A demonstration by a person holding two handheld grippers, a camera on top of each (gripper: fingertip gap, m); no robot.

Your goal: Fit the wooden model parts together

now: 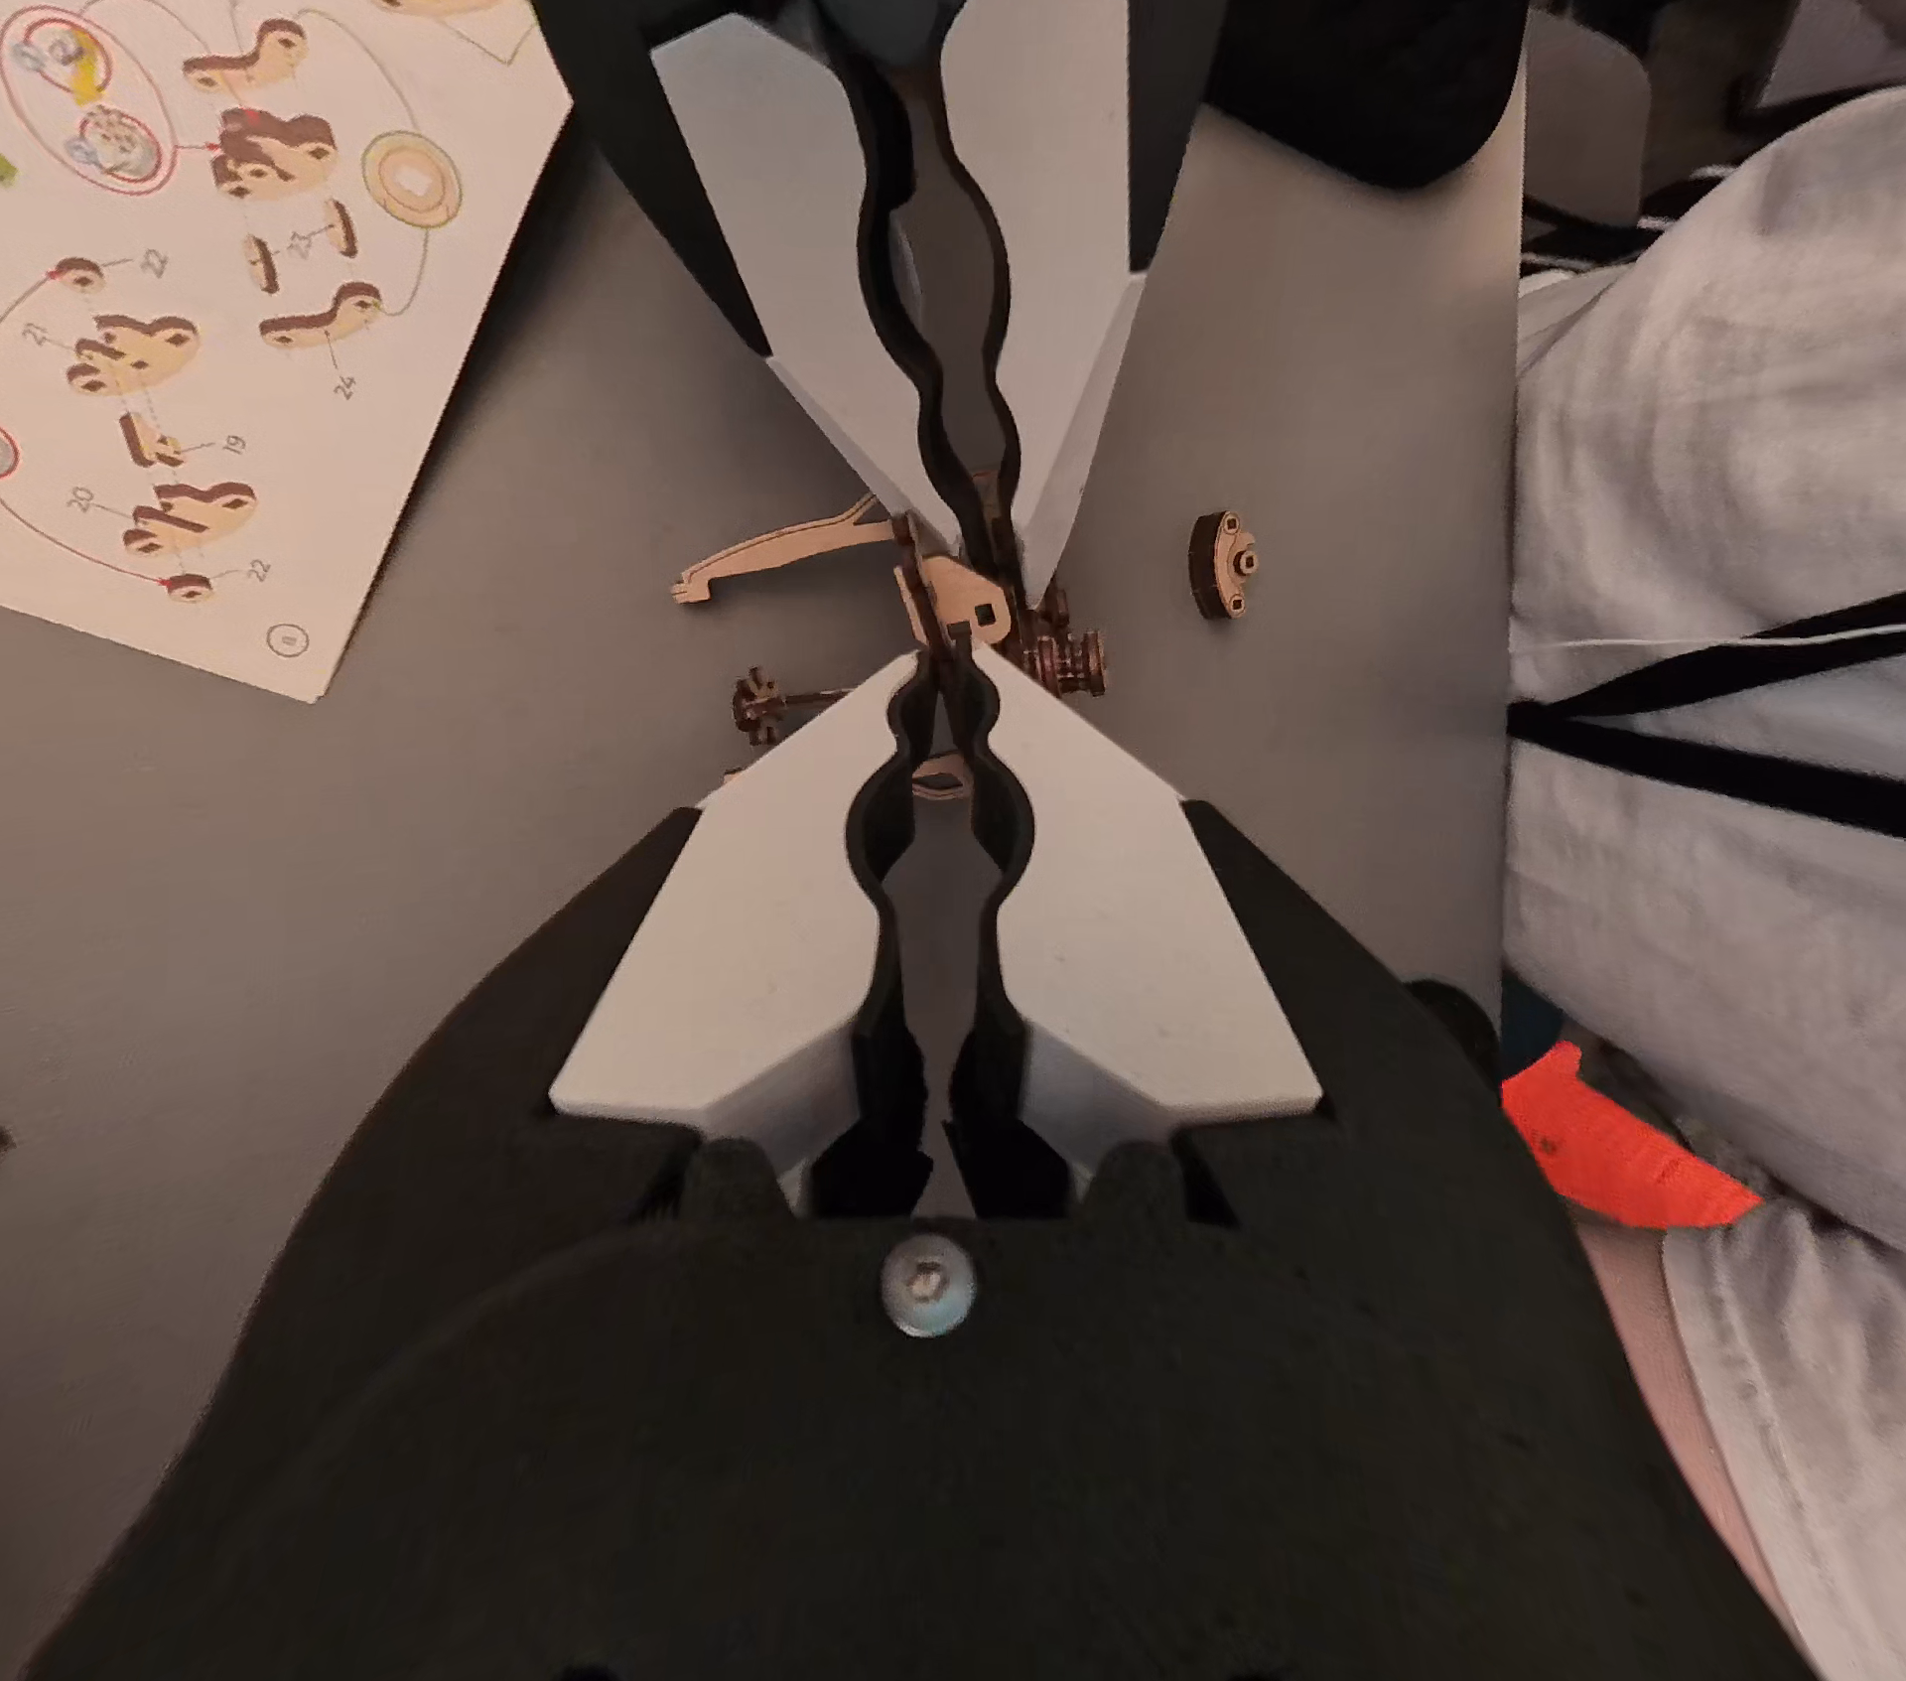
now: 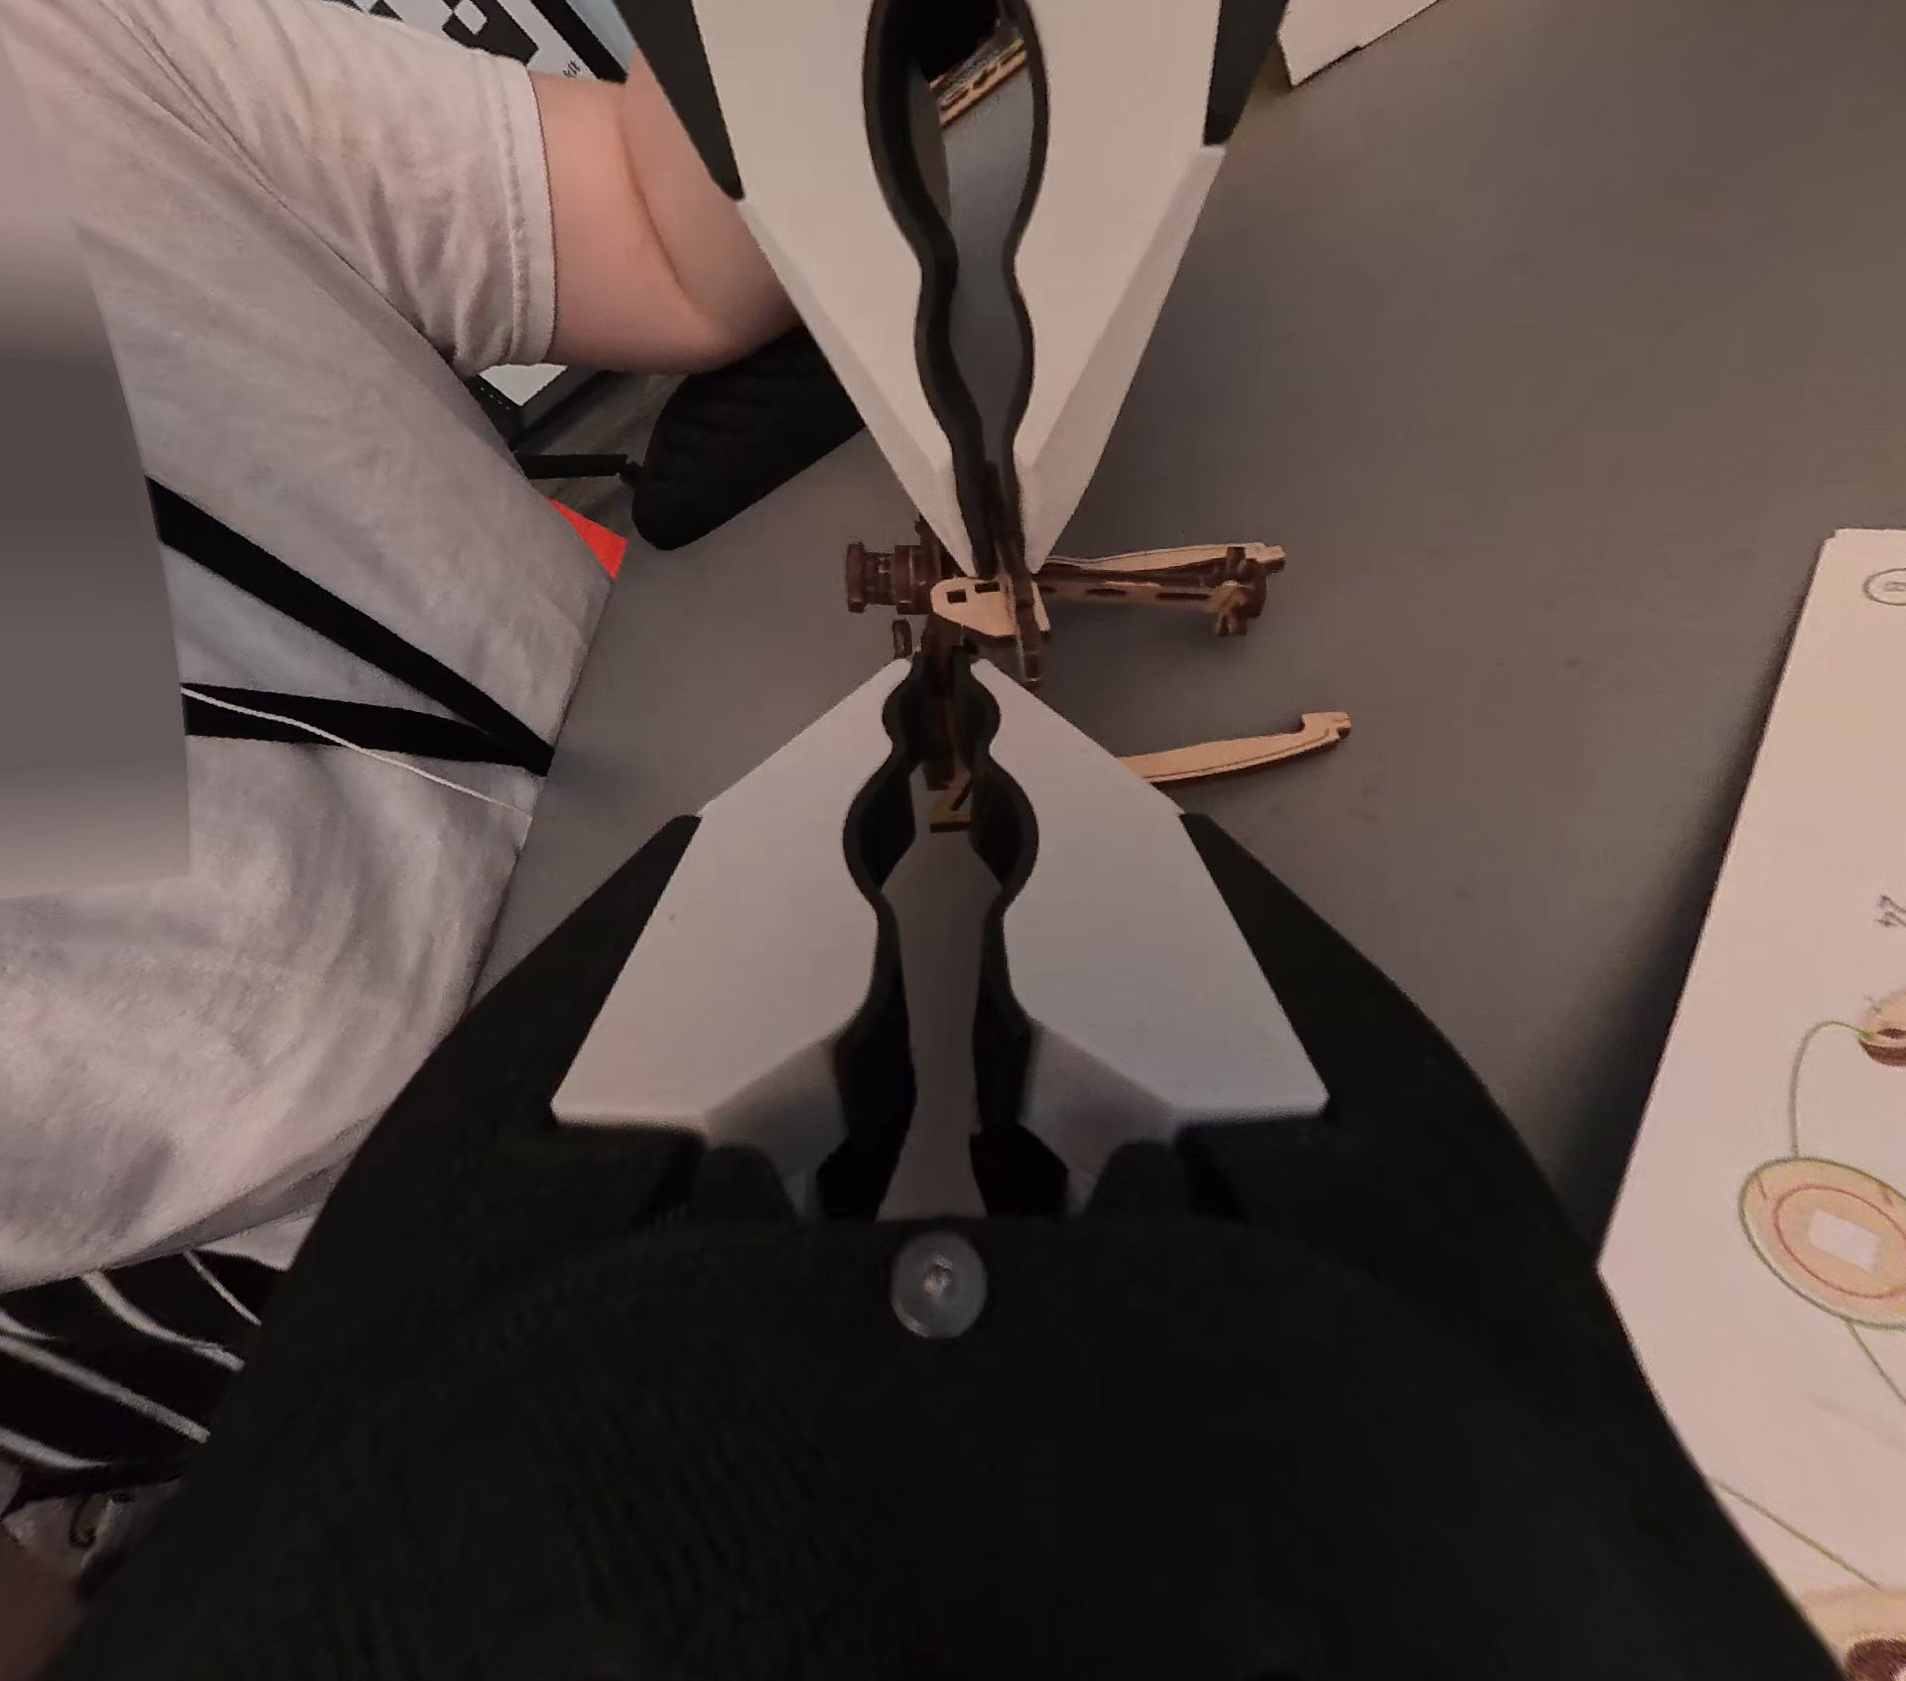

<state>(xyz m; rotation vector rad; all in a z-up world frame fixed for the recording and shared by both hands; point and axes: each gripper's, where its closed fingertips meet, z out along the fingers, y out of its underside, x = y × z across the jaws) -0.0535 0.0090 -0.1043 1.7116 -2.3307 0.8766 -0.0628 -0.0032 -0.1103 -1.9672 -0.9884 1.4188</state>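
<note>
Evidently midway: both grippers, left (image 1: 944, 662) and right (image 2: 944, 667), pinch the half-built wooden model (image 1: 964, 600) tip-to-tip, while a round part (image 1: 1222, 567) waits unfitted near the table's (image 1: 516, 806) edge.

Pale, laser-cut wooden model parts (image 1: 954, 590) with scorched brown edges lie on a smooth, matt grey table (image 1: 413, 858). Above them, the left gripper (image 1: 941, 664) shows matt white plastic fingers (image 1: 784, 940) lined with wavy black rubbery pads, on a black, finely ridged printed body fixed by a bright metal screw (image 1: 926, 1289). Left of the parts, a matt paper instruction sheet (image 1: 206, 239) lies flat. To their right, a person's soft, creased grey cloth shirt (image 1: 1702, 497) hangs by a rough orange plastic piece (image 1: 1609, 1157).
</note>
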